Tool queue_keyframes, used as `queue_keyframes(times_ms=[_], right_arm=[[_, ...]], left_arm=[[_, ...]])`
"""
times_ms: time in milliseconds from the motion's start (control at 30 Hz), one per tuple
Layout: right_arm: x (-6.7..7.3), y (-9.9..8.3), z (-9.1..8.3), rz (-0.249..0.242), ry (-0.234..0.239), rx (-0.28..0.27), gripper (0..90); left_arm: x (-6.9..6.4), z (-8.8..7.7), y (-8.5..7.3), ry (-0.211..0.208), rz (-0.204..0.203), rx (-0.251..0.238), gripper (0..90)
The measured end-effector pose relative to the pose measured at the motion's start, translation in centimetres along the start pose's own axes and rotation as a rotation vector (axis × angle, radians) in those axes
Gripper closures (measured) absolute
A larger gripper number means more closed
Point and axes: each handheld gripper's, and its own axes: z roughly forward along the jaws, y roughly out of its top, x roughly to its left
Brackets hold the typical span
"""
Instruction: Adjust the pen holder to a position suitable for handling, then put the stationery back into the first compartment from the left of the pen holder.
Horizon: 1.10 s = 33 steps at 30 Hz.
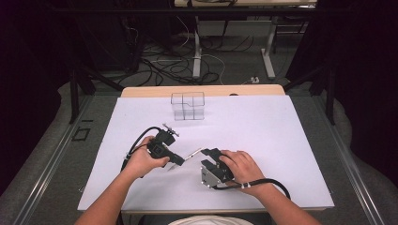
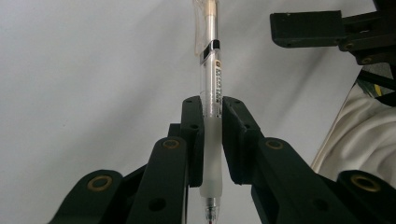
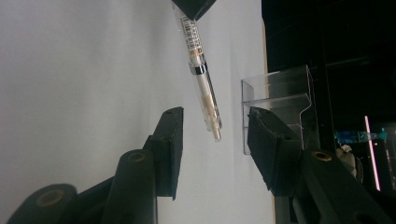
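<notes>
A clear pen [image 1: 191, 154] with a frosted grip is clamped by my left gripper [image 1: 176, 162], which is shut on its grip section. In the left gripper view the pen [image 2: 212, 70] runs straight up from between the pads of the left gripper [image 2: 212, 114], its tip pointing down toward the camera. The pen's far end points toward my right gripper [image 1: 207, 155]. In the right gripper view the pen [image 3: 201, 74] slants down, and its end lies in the gap of the right gripper [image 3: 215, 116]. Those jaws stand apart and neither pad touches the pen.
A clear plastic organiser box [image 1: 187, 106] stands at the far middle of the white mat [image 1: 263, 136], and it appears past the right jaw as the organiser [image 3: 280, 93]. Black frame posts and cables lie beyond the table's far edge.
</notes>
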Motion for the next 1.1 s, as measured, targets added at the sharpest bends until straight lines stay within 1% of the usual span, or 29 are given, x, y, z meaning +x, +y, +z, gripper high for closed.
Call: queue_keyframes(times_ms=[33,67,100,133,200,233,267,300,333,467,500,567,600,667,700,733,800,833,867,900,933,967,1000,1033,1067,1100], right_arm=[[0.1,0.0,0.0,-0.009,0.003,0.001,56.8],[0.2,0.0,0.1,-0.015,-0.007,-0.001,57.2],[0.2,0.0,0.1,-0.023,0.01,0.006,57.7],[0.3,0.0,0.1,-0.029,-0.005,0.004,58.3],[0.4,0.1,0.1,-0.041,0.01,0.023,59.3],[0.4,0.1,0.2,-0.048,0.012,0.021,60.0],[0.6,0.1,0.3,-0.048,-0.002,0.006,60.6],[0.6,0.2,0.2,-0.05,0.018,0.022,60.8],[0.6,0.2,0.3,-0.062,0.011,0.007,61.4],[0.9,0.3,0.4,-0.063,0.017,0.017,62.9],[1.0,0.4,0.5,-0.07,0.023,0.009,63.5],[1.1,0.5,0.5,-0.069,0.032,0.012,64.0],[1.2,0.5,0.5,-0.068,0.032,0.014,64.4],[1.2,0.6,0.6,-0.078,0.035,0.011,65.6],[1.1,0.6,0.5,-0.085,0.049,0.025,66.0],[1.1,0.7,0.5,-0.098,0.051,0.027,66.2],[1.2,0.7,0.6,-0.088,0.05,0.026,66.5],[1.2,0.8,0.7,-0.11,0.042,0.016,67.2],[1.2,0.8,0.7,-0.11,0.042,0.016,67.2],[1.3,0.8,0.8,-0.128,0.051,0.017,68.5],[1.4,0.9,0.8,-0.126,0.047,0.022,69.0],[1.4,0.9,0.9,-0.138,0.05,0.022,69.9],[1.5,0.9,0.9,-0.148,0.052,0.022,70.5],[1.5,1.0,0.8,-0.149,0.069,0.044,71.3],[1.5,1.0,0.8,-0.149,0.069,0.044,71.3],[1.6,1.0,0.9,-0.16,0.07,0.041,71.6]], left_arm=[[-0.2,0.1,0.0,-0.004,0.004,-0.002,79.4],[-0.3,0.2,0.1,-0.007,0.003,-0.003,79.5],[-0.3,0.2,0.1,-0.007,0.003,-0.003,79.5],[-0.4,0.3,0.1,-0.013,0.012,-0.002,79.4],[-0.5,0.4,0.1,-0.017,0.012,0.002,79.5],[-0.7,0.5,0.2,-0.024,0.008,0.007,79.5],[-0.8,0.7,0.2,-0.024,0.016,0.007,79.5],[-0.8,0.8,0.2,-0.028,0.02,0.006,79.5],[-0.9,0.8,0.3,-0.03,0.015,0.008,79.5],[-1.2,1.0,0.4,-0.045,0.011,0.002,79.5],[-1.3,1.1,0.4,-0.048,0.017,-0.002,79.5],[-1.5,1.3,0.5,-0.047,0.017,0.003,79.5],[-1.6,1.4,0.5,-0.049,0.008,0.003,79.5],[-1.7,1.6,0.6,-0.054,0.009,0.008,79.5],[-1.8,1.7,0.6,-0.055,0.014,0.008,79.5],[-1.9,1.8,0.6,-0.064,0.016,0.009,79.5],[-2.0,1.9,0.7,-0.066,0.019,0.013,79.5],[-2.1,1.9,0.7,-0.068,0.018,0.013,79.5],[-2.2,1.9,0.7,-0.067,0.019,0.012,79.5],[-2.3,1.9,0.8,-0.073,0.024,0.01,79.5],[-2.3,1.9,0.8,-0.073,0.024,0.01,79.4],[-2.4,1.8,0.8,-0.075,0.026,0.009,79.5],[-2.5,1.8,0.8,-0.08,0.037,0.014,79.5],[-2.6,1.9,0.8,-0.081,0.038,0.01,79.5],[-2.6,1.9,0.8,-0.081,0.038,0.01,79.5],[-2.7,1.9,0.9,-0.087,0.038,0.016,79.5]])
